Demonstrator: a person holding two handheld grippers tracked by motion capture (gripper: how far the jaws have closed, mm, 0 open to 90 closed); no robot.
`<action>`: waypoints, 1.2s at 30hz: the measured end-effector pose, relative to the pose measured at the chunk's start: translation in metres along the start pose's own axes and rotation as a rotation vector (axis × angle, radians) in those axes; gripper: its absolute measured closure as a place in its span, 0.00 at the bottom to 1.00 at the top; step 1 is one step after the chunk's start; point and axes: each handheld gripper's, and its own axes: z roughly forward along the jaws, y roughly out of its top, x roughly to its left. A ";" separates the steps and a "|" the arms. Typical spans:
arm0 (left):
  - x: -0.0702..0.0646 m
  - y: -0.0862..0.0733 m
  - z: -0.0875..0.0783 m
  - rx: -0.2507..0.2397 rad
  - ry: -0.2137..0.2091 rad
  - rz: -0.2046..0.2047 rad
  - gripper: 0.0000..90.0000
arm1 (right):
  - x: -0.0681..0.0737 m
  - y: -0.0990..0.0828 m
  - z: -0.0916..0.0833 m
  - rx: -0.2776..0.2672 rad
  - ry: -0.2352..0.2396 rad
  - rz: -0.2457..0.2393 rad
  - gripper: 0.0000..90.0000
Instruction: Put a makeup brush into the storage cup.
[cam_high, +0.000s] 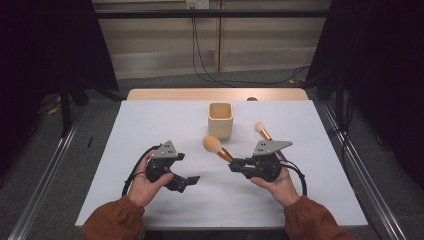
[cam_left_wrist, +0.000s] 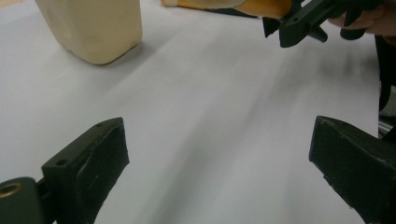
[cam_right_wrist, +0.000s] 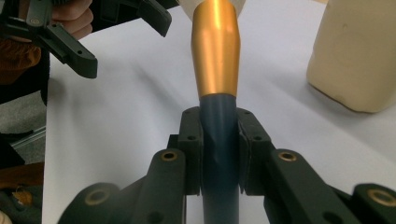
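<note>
Right gripper is clamped on the makeup brush handle, left gripper gapes empty, so keep the brush steady, head-up toward the far beige cup.

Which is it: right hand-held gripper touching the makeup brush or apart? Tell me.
Touching. The right gripper view shows the right hand-held gripper with both jaws pressed against the dark handle of the makeup brush, no gap on either side.

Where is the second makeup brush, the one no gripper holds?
In the high view the loose brush lies on the white table, right of the beige cup and just beyond the right gripper, which holds the other brush.
</note>
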 end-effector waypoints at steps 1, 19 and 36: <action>0.000 0.000 0.000 0.000 0.000 0.000 0.05 | 0.000 0.000 0.000 0.000 0.000 0.000 0.84; -0.002 -0.001 0.000 -0.021 0.015 0.010 0.05 | -0.003 -0.002 -0.004 -0.147 -0.002 0.011 0.84; -0.008 -0.001 -0.001 -0.102 0.017 0.006 0.05 | 0.000 0.002 -0.008 -0.234 0.050 0.004 0.84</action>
